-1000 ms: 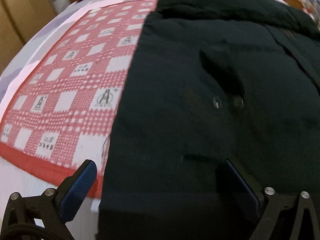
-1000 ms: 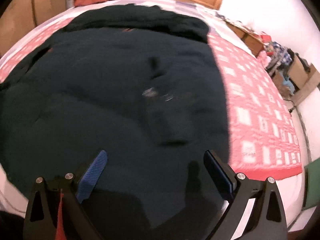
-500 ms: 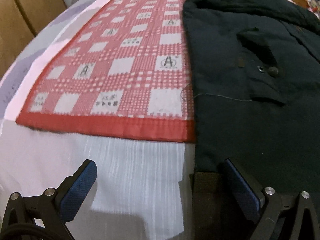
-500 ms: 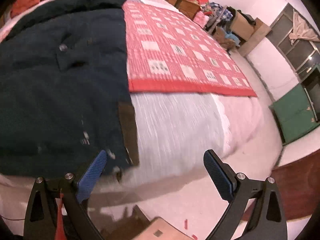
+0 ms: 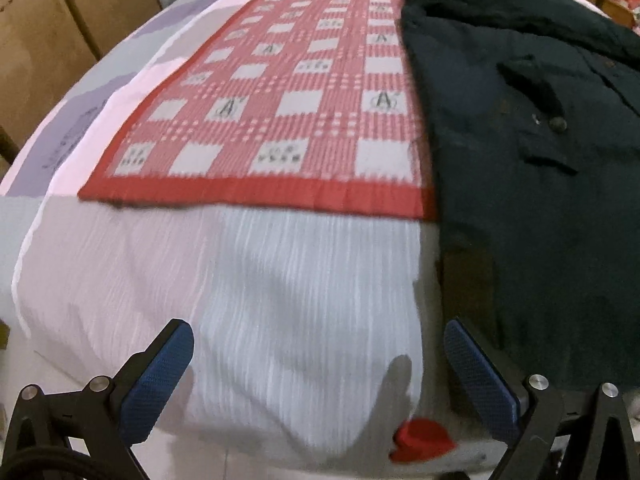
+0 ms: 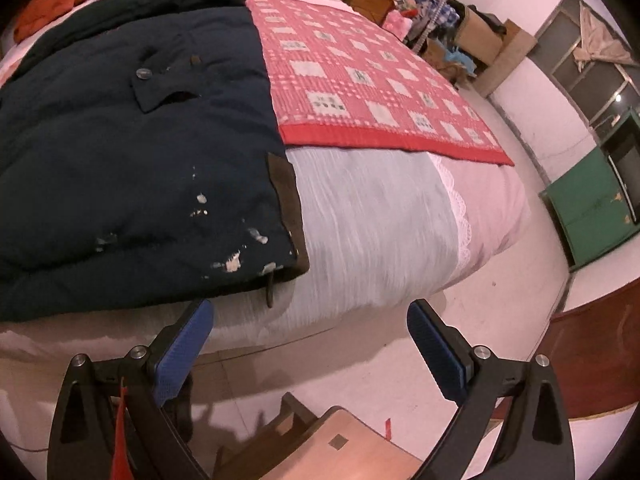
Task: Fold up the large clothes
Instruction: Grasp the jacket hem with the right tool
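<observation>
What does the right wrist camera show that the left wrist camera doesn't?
Only the right wrist view shows the green cabinet, the floor, a wooden stool below the open right gripper, and white flecks on the coat's hem. Only the left wrist view shows the brown wardrobe and the open left gripper. Both show the dark coat lying flat on the bed beside the red checked mat.

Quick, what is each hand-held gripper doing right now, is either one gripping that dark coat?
Left hand-held gripper: open, holding nothing, beside the dark coat.
Right hand-held gripper: open, holding nothing, off the bed's edge.
</observation>
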Demonstrator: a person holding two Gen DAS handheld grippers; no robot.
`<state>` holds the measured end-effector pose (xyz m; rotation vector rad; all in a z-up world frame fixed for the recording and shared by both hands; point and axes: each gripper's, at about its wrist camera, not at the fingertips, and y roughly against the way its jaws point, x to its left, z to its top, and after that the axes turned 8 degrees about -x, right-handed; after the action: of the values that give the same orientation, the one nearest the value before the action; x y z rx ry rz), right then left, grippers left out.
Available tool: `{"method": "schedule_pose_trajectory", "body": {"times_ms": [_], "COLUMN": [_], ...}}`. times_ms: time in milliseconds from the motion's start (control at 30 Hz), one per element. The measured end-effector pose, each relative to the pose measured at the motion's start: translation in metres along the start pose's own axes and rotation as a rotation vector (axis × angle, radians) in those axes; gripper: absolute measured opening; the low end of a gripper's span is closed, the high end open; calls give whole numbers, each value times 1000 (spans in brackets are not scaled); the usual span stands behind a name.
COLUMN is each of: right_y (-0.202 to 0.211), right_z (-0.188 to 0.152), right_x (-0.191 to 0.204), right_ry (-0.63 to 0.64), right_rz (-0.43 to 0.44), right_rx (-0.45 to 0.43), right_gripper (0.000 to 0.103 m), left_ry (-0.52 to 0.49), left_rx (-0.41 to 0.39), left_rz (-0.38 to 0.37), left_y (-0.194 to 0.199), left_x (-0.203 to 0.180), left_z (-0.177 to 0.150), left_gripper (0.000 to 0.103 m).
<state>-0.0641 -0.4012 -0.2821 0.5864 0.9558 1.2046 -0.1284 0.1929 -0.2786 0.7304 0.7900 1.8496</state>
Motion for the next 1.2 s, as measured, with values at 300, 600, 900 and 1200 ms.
{"method": "schedule_pose_trajectory", "body": {"times_ms": [300, 600, 900, 1200], "right_y": [0, 0, -7, 2], "right_z": [-4, -11, -3, -2], "right_x": [-1, 5, -22, 11], "right_ry": [-1, -7, -110, 73], "right_rz": [0, 11, -82, 22], "right_rx": [18, 19, -16, -79], "right_gripper": [99, 99, 99, 99], "left_ry": [-38, -92, -18, 68], "left_rx": [3, 5, -67, -89], "left_rz": [-10, -50, 1, -38], "left_y": [21, 15, -14, -16], "left_x": [-7, -29, -24, -27], "left_z": [-18, -22, 4, 32], "left_gripper": [103, 103, 103, 103]}}
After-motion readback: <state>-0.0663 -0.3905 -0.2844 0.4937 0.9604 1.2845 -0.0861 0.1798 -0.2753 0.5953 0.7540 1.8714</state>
